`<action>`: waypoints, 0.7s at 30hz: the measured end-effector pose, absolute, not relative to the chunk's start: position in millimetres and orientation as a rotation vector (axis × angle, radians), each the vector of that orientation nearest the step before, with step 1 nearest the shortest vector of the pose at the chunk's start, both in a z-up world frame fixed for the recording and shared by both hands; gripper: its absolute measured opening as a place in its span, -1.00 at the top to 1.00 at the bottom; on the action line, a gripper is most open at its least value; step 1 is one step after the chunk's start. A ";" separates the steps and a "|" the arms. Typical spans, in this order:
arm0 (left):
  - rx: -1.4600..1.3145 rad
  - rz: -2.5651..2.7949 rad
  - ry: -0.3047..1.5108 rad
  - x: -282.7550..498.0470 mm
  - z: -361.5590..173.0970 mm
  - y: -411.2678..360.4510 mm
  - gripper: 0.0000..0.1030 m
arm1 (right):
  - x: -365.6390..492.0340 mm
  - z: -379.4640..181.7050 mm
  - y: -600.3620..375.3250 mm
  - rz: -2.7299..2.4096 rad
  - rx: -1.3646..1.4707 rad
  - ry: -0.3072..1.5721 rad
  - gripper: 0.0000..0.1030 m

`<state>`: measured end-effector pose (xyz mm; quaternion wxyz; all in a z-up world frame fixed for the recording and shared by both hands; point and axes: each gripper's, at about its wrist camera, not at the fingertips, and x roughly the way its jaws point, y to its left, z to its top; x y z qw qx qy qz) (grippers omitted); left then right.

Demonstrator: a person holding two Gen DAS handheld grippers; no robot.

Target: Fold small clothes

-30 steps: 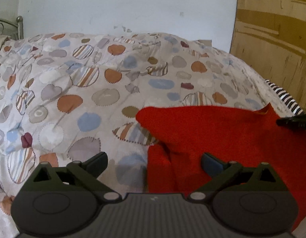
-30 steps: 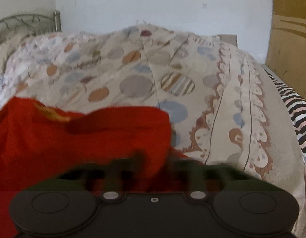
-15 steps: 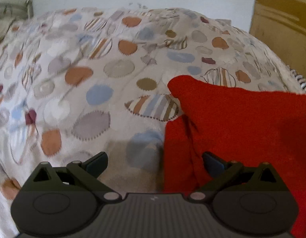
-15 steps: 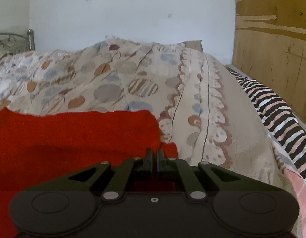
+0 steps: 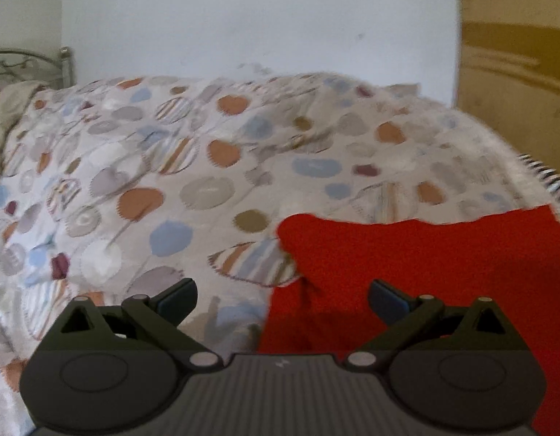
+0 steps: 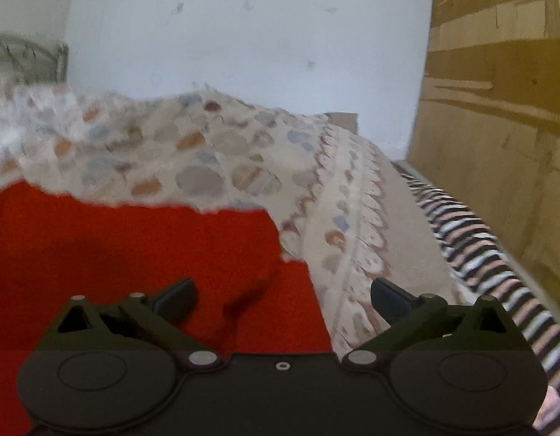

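Observation:
A red garment (image 5: 418, 265) lies folded over itself on the patterned quilt (image 5: 171, 189). My left gripper (image 5: 281, 299) stands open over the garment's left edge, with nothing pinched between its fingers. In the right wrist view the same red garment (image 6: 134, 247) fills the lower left, and its right edge runs below my right gripper (image 6: 283, 296). That gripper's jaws are opening and stand wide, and the pads press on nothing. The cloth rests flat under both grippers.
The quilt (image 6: 243, 167) with coloured circles covers the bed up to a white wall (image 5: 262, 18). A striped sheet (image 6: 479, 247) runs along the bed's right side beside a brown wooden panel (image 6: 498, 109). A metal bed frame (image 5: 22, 61) shows at far left.
My right gripper was shut half a second ago and its jaws now stand wide apart. Both views have drawn back and tilted up, showing more wall. The garment lies still.

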<state>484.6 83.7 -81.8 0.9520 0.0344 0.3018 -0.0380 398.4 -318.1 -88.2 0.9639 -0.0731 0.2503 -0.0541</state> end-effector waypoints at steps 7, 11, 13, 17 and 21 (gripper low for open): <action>0.003 -0.031 0.700 498.3 -99.5 103.8 -1.00 | 401.1 -105.5 -337.0 -0.149 -0.026 0.560 -0.99; -0.073 -0.018 0.712 483.0 -84.7 111.0 -0.99 | 392.1 -97.2 -337.1 -0.162 0.011 0.581 -0.99; -0.088 -0.018 0.709 469.8 -75.0 111.4 -0.99 | 383.0 -89.4 -336.2 -0.177 0.022 0.581 -0.99; -0.149 -0.035 0.713 439.2 -57.4 113.0 -0.99 | 354.2 -69.9 -332.6 -0.187 0.045 0.553 -0.99; -0.200 -0.053 0.715 403.3 -41.8 114.8 -0.99 | 318.5 -48.3 -322.3 -0.177 0.056 0.525 -0.99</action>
